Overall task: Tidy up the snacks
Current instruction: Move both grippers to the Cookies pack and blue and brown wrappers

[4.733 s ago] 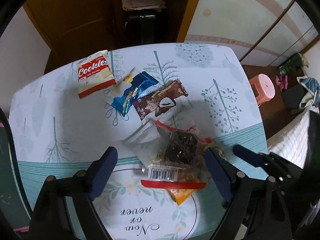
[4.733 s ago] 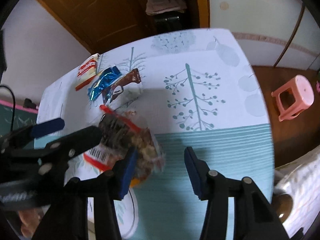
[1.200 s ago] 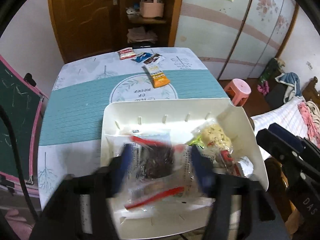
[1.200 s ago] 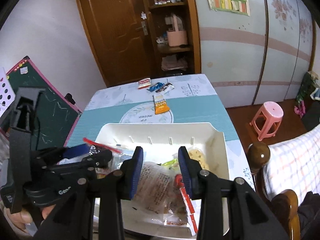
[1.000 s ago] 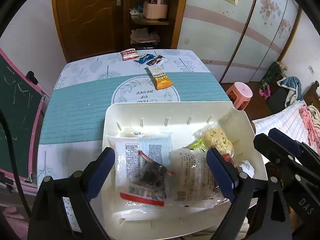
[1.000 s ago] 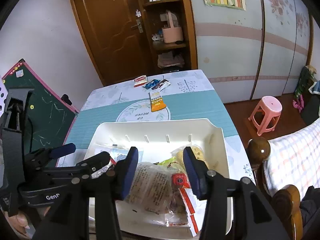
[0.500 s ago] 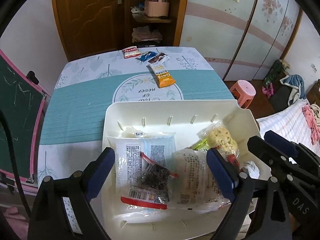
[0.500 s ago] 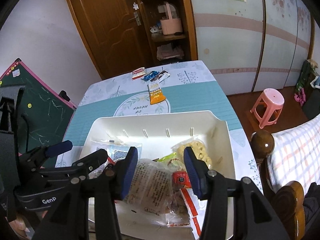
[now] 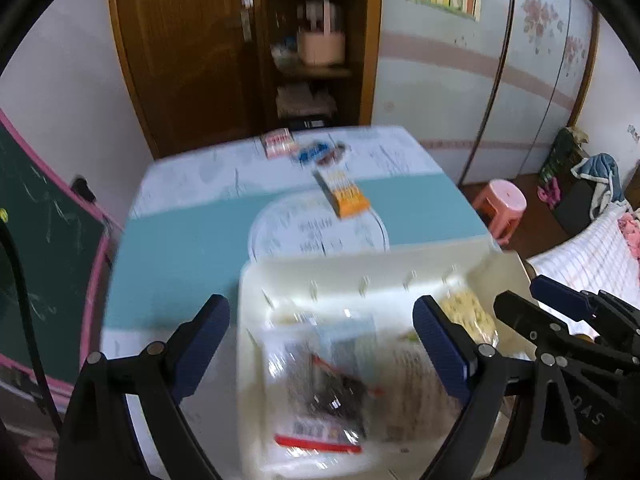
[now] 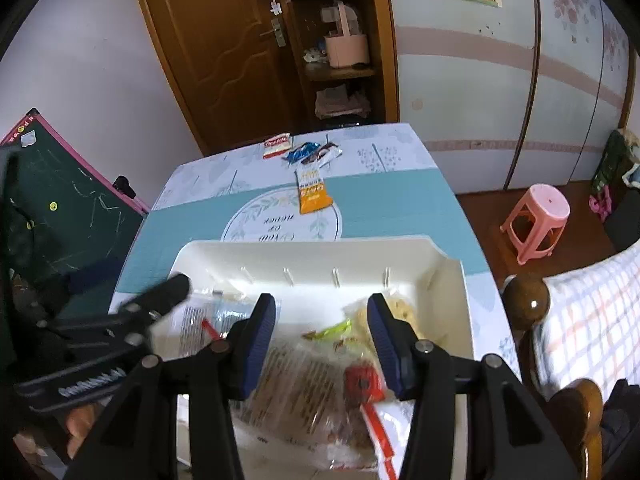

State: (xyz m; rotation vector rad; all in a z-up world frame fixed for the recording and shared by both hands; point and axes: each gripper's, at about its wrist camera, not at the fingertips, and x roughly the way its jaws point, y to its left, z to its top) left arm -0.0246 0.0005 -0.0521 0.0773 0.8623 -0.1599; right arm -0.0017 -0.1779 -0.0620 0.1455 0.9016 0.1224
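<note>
Snack packets still out on the bench are the job: an orange-and-white flat sachet [image 10: 313, 194] lies on the round printed patch of the teal-and-white tablecloth, and beyond it, at the far edge, a red-and-white cookie packet [image 10: 276, 145], a blue foil wrapper [image 10: 301, 151] and a dark brown wrapper [image 10: 326, 153] sit close together, the last two touching. All look light, thin and crinkly, so they should slide on the cloth and buckle if pinched mid-face; a crimped end seam seems the safer hold.

Nearer the cameras, a white plastic bin [image 10: 320, 250] with ribbed inner walls already holds clear bags, among them a dark-filled bag with a red strip [image 9: 324, 400] and a pale bag of puffed pieces [image 10: 394, 314]. Soft and loosely piled, they could shift under a new packet.

The left claw [image 9: 320, 344] stands wide apart and empty over the bin's left side; its view is blurred. The right claw [image 10: 321, 340] is parted too, holding nothing, above the bin's middle. The bin's far wall stands between both claws and the sachet. A pink plastic stool [image 10: 538, 216] sits on the floor, well apart.
</note>
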